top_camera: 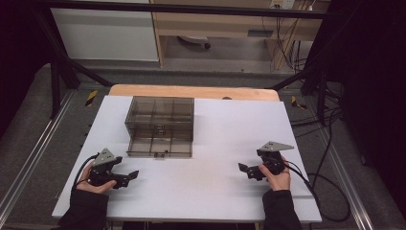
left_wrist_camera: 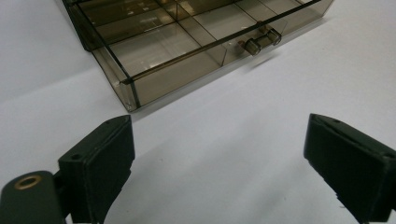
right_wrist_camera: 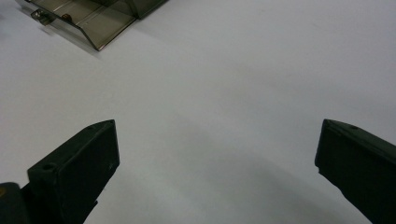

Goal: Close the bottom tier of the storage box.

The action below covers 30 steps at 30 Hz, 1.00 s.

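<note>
A smoky clear plastic drawer box (top_camera: 160, 125) stands on the white table top (top_camera: 210, 182), left of centre. Its lower drawer (top_camera: 160, 147) is pulled out toward me, showing divided compartments (left_wrist_camera: 159, 44) and a small knob (left_wrist_camera: 261, 41). My left gripper (top_camera: 128, 178) rests near the front left, just short of the drawer's corner (left_wrist_camera: 128, 95), jaws wide open with nothing between them. My right gripper (top_camera: 246, 170) sits at the front right, open too, pointing left over bare table; the drawer's corner (right_wrist_camera: 88, 21) lies far off in its view.
A wooden strip (top_camera: 191, 91) edges the table's far side. Black frame posts (top_camera: 55, 81) and cables (top_camera: 330, 191) flank the table. A desk with wiring (top_camera: 282, 43) stands beyond.
</note>
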Each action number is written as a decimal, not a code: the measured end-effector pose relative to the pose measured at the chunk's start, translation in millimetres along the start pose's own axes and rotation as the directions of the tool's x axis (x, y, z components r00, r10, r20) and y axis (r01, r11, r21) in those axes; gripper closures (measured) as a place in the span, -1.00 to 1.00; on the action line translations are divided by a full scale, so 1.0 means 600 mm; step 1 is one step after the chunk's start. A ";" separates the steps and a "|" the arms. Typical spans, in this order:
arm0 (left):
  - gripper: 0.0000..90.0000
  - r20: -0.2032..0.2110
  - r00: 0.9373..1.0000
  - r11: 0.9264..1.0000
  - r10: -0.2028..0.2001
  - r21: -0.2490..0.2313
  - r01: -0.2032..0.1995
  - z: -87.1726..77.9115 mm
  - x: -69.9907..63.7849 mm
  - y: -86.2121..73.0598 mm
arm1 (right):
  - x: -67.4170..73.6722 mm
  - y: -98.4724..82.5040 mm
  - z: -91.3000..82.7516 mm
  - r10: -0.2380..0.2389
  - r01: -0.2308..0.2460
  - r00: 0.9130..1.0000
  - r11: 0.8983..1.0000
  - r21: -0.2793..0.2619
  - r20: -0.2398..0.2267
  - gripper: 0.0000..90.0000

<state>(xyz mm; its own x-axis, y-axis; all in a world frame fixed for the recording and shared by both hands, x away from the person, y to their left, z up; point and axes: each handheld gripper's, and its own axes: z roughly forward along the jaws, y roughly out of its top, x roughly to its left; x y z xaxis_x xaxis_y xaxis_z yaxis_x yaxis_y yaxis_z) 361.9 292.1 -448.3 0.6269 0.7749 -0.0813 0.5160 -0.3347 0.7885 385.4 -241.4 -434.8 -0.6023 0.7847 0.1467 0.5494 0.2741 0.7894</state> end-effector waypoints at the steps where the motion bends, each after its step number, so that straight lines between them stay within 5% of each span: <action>1: -0.80 0.003 1.000 1.000 0.002 0.003 -0.002 0.000 0.000 0.001 | -0.002 -0.002 -0.002 0.001 -0.001 1.000 1.000 0.002 0.002 -0.99; 17: -0.47 0.018 1.000 1.000 -0.004 0.021 0.003 0.000 -0.011 0.016 | -0.016 -0.031 -0.023 0.024 -0.024 1.000 1.000 -0.011 0.013 -0.99; 30: 0.01 0.016 1.000 0.997 0.013 0.073 -0.014 0.017 -0.016 0.034 | -0.018 -0.032 -0.027 0.022 -0.022 1.000 1.000 -0.021 0.006 -0.99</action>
<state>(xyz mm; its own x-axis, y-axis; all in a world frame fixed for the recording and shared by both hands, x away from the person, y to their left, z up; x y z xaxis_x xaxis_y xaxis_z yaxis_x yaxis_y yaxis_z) 372.6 272.5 -437.6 0.6425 0.7620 -0.0809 0.5483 -0.3834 0.7432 371.7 -264.5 -441.9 -0.5863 0.7940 0.1608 0.5506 0.2450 0.7980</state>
